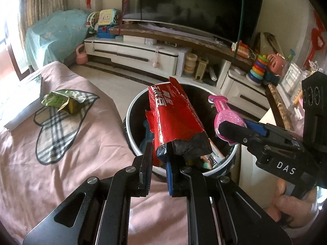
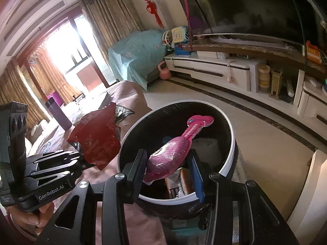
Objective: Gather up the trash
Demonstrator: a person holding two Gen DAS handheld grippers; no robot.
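Note:
My left gripper (image 1: 159, 159) is shut on a torn red snack wrapper (image 1: 173, 118) and holds it over the round trash bin (image 1: 130, 110). The wrapper also shows in the right wrist view (image 2: 96, 138). My right gripper (image 2: 169, 163) is shut on a pink packet (image 2: 173, 153) and holds it above the bin (image 2: 229, 163). The pink packet also shows in the left wrist view (image 1: 226, 118). Some trash lies inside the bin. A green crumpled wrapper (image 1: 63, 102) lies on the pink cloth-covered surface (image 1: 61, 163) to the left.
A TV cabinet (image 1: 132, 55) with toys runs along the far wall under a large TV (image 1: 194, 6). A purple bottle (image 2: 58, 114) stands on the covered surface. A white book or box (image 1: 22, 106) lies at the far left. Tiled floor (image 2: 255, 138) lies beyond the bin.

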